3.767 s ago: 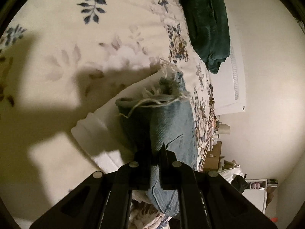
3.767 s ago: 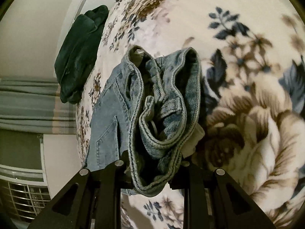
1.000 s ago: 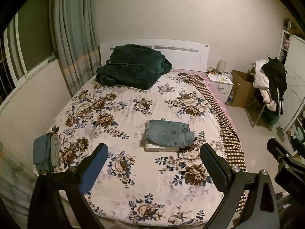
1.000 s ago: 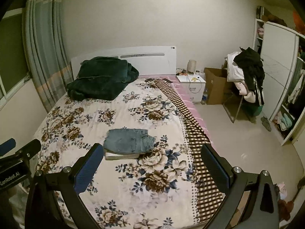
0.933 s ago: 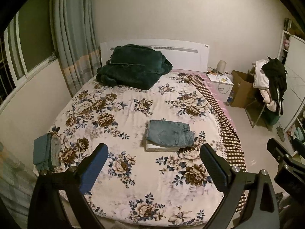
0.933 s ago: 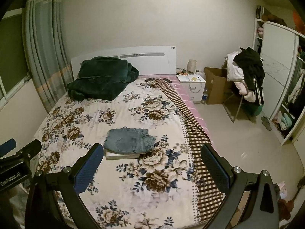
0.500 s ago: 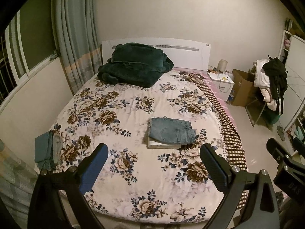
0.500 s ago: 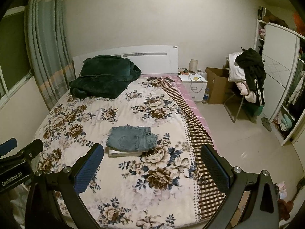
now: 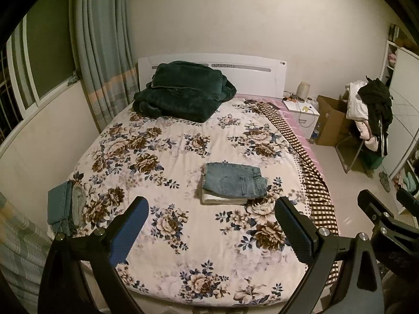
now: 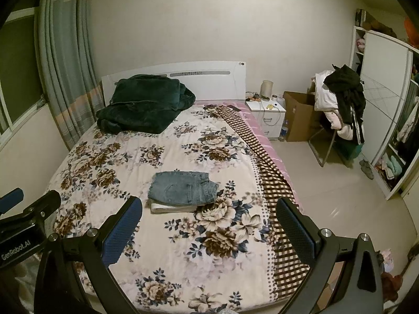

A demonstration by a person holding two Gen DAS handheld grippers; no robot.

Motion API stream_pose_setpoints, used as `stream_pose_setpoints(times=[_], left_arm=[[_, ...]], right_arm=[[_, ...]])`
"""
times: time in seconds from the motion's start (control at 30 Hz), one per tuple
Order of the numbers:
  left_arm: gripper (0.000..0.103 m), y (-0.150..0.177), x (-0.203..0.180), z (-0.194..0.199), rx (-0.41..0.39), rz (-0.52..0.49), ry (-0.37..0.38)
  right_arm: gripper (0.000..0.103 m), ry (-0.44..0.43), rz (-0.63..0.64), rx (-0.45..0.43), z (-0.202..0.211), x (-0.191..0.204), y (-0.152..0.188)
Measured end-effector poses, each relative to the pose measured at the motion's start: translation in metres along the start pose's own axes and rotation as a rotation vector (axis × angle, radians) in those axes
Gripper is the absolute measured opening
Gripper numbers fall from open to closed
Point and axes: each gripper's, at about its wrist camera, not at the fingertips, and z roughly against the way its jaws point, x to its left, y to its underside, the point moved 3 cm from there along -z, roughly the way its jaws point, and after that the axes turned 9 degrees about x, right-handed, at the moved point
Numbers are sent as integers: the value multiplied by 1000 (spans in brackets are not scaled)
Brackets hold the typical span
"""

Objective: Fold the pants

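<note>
Folded blue jeans (image 9: pixel 233 180) lie on top of a folded white garment (image 9: pixel 222 199) in the middle of the floral bed (image 9: pixel 167 157). They also show in the right wrist view (image 10: pixel 183 187). My left gripper (image 9: pixel 209 213) is open and empty, held back over the foot of the bed, well clear of the stack. My right gripper (image 10: pixel 209 212) is open and empty too, at a similar distance. More folded teal and denim clothes (image 9: pixel 65 206) lie at the bed's left edge.
A dark green blanket (image 9: pixel 183 90) is heaped by the white headboard (image 9: pixel 248 76). A checked cover (image 10: pixel 272 183) hangs off the bed's right side. A nightstand (image 10: pixel 265 115), cardboard box (image 10: pixel 298 116), clothes-laden chair (image 10: pixel 340 99) and wardrobe (image 10: pixel 387 104) stand right. Curtains (image 9: pixel 102 65) hang left.
Earlier both grippers were shut on the jeans close over the bed. They have let go and pulled far back. Over the last second the view shifted only slightly.
</note>
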Motion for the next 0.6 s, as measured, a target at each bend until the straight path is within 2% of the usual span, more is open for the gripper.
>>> stream_pose_setpoints(times=[0.6], left_arm=[[98, 2, -1, 4, 1, 1, -5]], right_arm=[[103, -6, 1, 6, -3, 5, 7]])
